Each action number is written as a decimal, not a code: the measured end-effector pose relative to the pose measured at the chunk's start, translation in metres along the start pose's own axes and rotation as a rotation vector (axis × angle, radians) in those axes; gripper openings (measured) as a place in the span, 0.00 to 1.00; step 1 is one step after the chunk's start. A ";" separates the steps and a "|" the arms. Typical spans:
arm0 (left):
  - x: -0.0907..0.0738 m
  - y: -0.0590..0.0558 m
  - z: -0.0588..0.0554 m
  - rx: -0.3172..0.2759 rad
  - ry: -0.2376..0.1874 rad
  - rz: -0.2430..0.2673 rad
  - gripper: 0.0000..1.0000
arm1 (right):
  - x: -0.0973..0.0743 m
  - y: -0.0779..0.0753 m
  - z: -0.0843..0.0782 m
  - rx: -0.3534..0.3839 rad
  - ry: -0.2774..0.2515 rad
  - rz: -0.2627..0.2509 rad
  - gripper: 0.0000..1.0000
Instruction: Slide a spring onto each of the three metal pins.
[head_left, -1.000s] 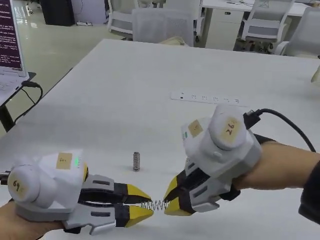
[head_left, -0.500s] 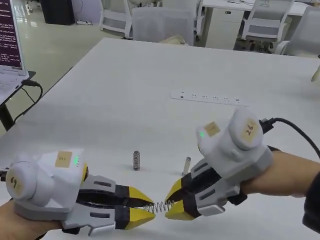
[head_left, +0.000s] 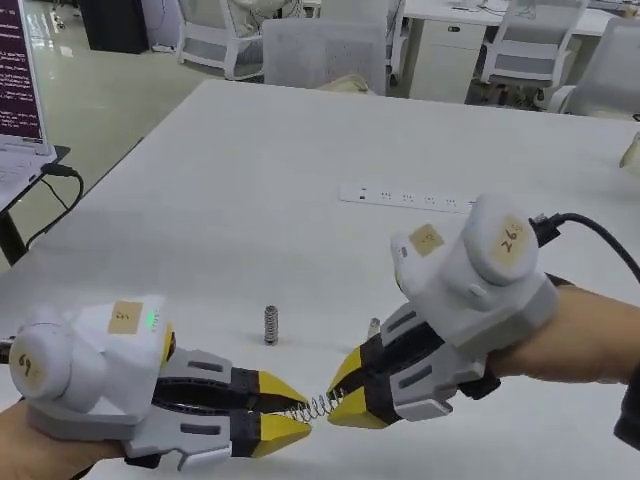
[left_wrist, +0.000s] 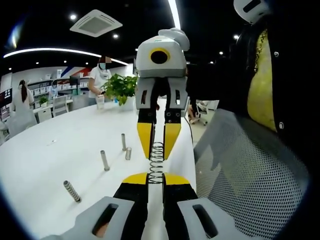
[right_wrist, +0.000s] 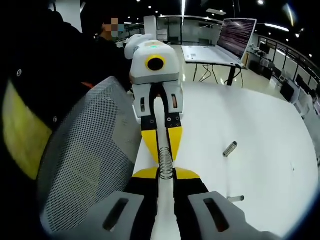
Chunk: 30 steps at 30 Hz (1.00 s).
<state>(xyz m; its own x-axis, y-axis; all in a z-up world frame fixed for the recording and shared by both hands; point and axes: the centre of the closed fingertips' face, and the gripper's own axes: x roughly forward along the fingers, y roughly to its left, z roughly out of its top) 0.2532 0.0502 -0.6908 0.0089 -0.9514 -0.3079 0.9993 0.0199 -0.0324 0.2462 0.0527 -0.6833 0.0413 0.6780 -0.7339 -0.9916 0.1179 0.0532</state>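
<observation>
In the head view, a spring (head_left: 318, 405) is held low over the near edge of the desk (head_left: 300, 180), stretched between the left gripper (head_left: 285, 412) and the right gripper (head_left: 338, 397). The fingers of each are closed narrow on one end of it. Beyond them a coiled pin (head_left: 270, 325) is seen upright, and a bare pin (head_left: 374, 326) is half hidden just behind the right gripper. In the left gripper view, the spring is seen running straight from the closed fingers at the bottom to the yellow tips opposite. The pins stand off to the left — one coiled, two plain — with a short piece (left_wrist: 128, 153) beside the farthest that cannot be made out (a loose spring, perhaps). In the right gripper view, the same hold is shown from the other end, the coiled pin and a bare one well apart to the right. The step in hand is judged to be the second spring, one pin of three being dressed. For the next move, one end would have to be released, the spring turned upright, and its open end lined up over a bare pin before being lowered.
</observation>
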 end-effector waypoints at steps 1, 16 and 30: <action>0.000 0.000 0.000 0.002 0.003 -0.002 0.02 | -0.001 0.001 0.004 -0.009 -0.003 -0.001 0.07; 0.005 0.000 0.002 0.009 0.012 -0.012 0.02 | -0.001 0.001 0.021 -0.050 0.021 0.001 0.08; 0.012 0.002 0.000 0.014 0.025 -0.022 0.03 | 0.001 -0.002 0.022 -0.045 0.020 0.003 0.07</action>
<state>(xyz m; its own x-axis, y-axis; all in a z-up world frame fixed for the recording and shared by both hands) 0.2556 0.0388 -0.6940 -0.0135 -0.9436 -0.3308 0.9996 -0.0051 -0.0264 0.2506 0.0692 -0.6688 0.0362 0.6632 -0.7475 -0.9962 0.0829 0.0253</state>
